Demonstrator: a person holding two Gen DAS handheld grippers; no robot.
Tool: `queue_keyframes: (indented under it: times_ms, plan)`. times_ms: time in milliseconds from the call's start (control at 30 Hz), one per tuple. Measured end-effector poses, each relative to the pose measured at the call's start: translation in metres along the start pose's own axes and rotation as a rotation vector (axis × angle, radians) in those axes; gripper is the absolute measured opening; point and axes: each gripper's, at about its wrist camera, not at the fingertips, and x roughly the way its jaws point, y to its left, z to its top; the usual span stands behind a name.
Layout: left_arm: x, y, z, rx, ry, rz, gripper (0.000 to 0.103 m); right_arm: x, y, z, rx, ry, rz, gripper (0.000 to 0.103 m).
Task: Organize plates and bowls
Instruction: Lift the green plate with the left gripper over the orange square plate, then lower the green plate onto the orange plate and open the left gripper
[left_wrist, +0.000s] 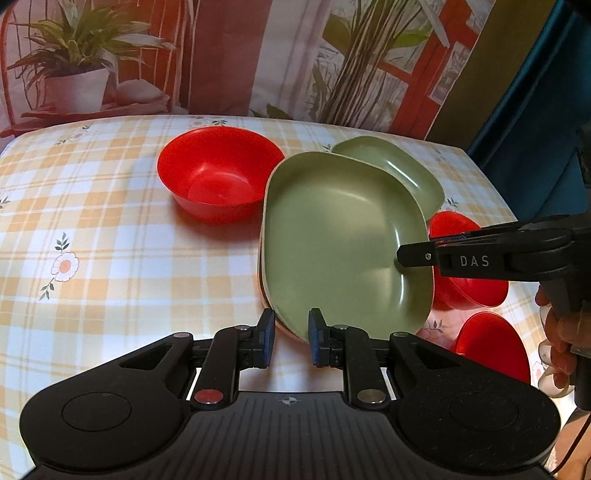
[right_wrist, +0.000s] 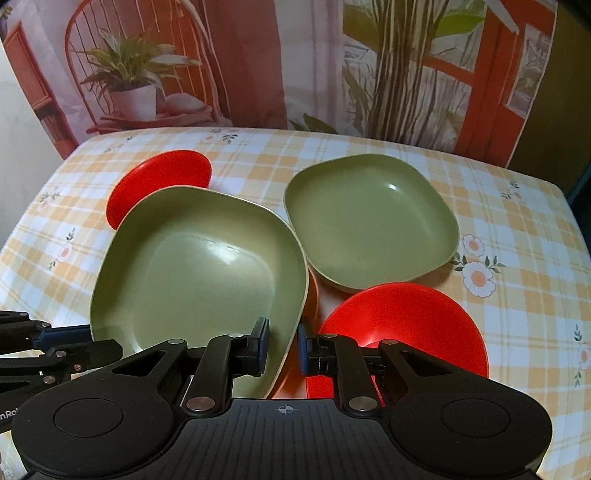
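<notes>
Nearest, both grippers are nearly closed on one green plate (left_wrist: 343, 236), the left gripper (left_wrist: 291, 338) pinching its near rim and the right gripper (right_wrist: 282, 345) clamping its right-hand rim, so the plate hangs tilted between them. Counting outward from that held plate: a second green plate (right_wrist: 369, 221) rests on the checked tablecloth (right_wrist: 517, 221) just behind it, and three red bowls (left_wrist: 218, 173) (left_wrist: 469, 284) (left_wrist: 491, 345) stand around it, one left and two right.
</notes>
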Motion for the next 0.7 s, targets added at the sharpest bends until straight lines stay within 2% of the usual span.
queue_keyframes:
  times_ms: [433, 700]
  plan:
    - [0.0012, 0.0021, 0.0016, -0.001, 0.005, -0.014, 0.024, -0.0033, -0.0038, -0.0013, -0.001, -0.002, -0.014, 0.015]
    - [-0.0022, 0.0034, 0.0029, 0.000, -0.016, 0.027, 0.026, -0.0070, -0.0042, -0.0021, -0.010, -0.016, -0.015, 0.016]
